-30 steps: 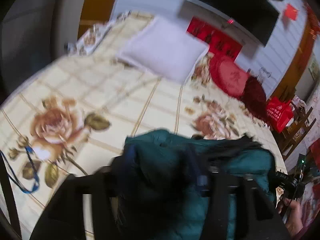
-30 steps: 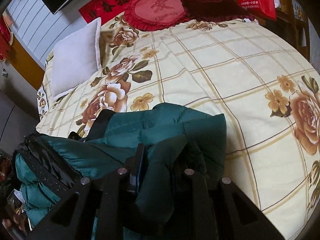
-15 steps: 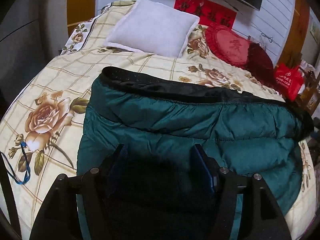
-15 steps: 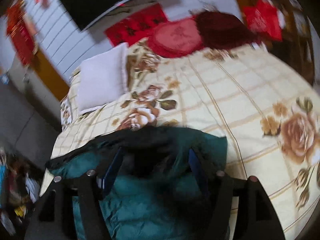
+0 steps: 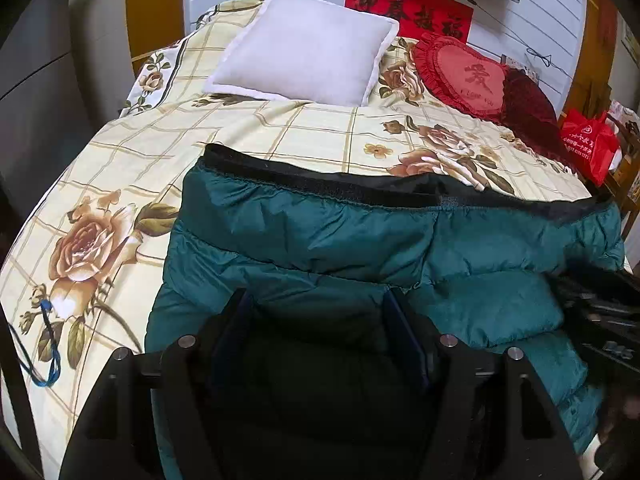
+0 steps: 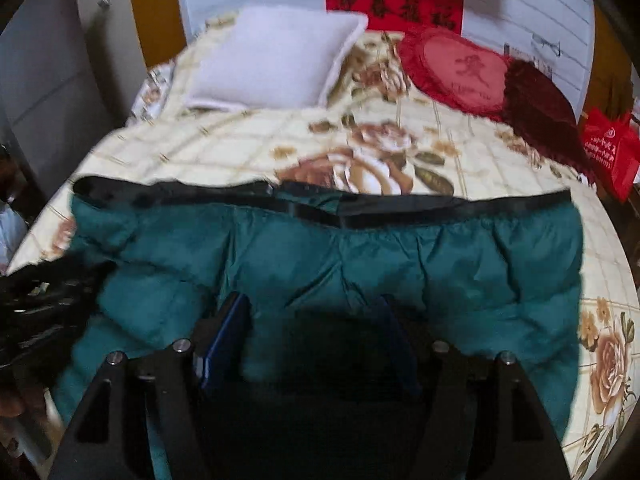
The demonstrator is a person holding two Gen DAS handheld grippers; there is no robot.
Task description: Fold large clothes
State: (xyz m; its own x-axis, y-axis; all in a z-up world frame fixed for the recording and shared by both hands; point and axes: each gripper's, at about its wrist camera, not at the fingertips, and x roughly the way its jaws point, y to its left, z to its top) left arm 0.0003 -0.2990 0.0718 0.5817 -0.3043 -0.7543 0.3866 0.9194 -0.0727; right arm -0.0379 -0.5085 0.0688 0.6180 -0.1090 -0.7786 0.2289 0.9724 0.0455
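A large dark-teal puffer jacket (image 5: 360,240) with a black hem band lies spread across the floral bedspread (image 5: 120,168). It also shows in the right wrist view (image 6: 360,256). My left gripper (image 5: 320,312) is open, its jaws wide apart over the jacket's near left part. My right gripper (image 6: 316,312) is open too, its jaws wide apart over the jacket's near middle. The right gripper's black body (image 5: 600,304) shows at the right edge of the left wrist view. The near edge of the jacket is hidden under both grippers.
A white pillow (image 5: 308,64), a red heart cushion (image 5: 468,76) and a dark red cushion (image 5: 528,108) lie at the head of the bed. A red bag (image 5: 588,144) stands beside the bed on the right. A blue cord (image 5: 44,344) lies at the bed's left edge.
Both grippers held the bunched jacket a second ago. The jacket has since been flung out flat onto the bed, and both grippers have opened.
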